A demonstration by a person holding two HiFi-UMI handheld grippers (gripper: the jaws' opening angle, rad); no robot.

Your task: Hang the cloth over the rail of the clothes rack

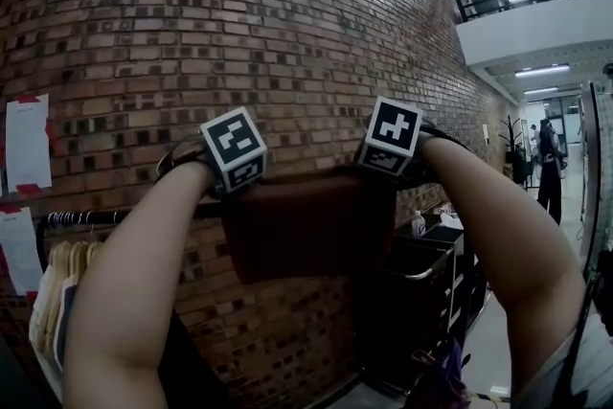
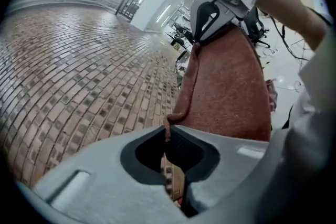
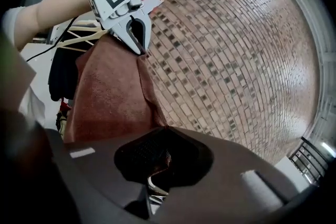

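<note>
A brown cloth (image 1: 306, 230) hangs stretched between my two grippers, held up high in front of a brick wall. My left gripper (image 1: 224, 191) is shut on its upper left corner, and the right gripper (image 1: 379, 171) is shut on the upper right corner. In the left gripper view the cloth's edge (image 2: 181, 97) runs from my jaws (image 2: 168, 136) up to the right gripper (image 2: 198, 43). The right gripper view shows the cloth (image 3: 110, 97) running from its jaws (image 3: 157, 157) to the left gripper (image 3: 139, 48). The rack's dark rail (image 1: 91, 216) lies at the left, lower than the grippers.
Wooden hangers with garments (image 1: 56, 287) hang on the rail at the lower left. Paper sheets (image 1: 27, 144) are taped to the wall. A black cabinet (image 1: 436, 287) with a small bottle (image 1: 418, 225) stands at the right. A person (image 1: 549, 163) stands far off at the right.
</note>
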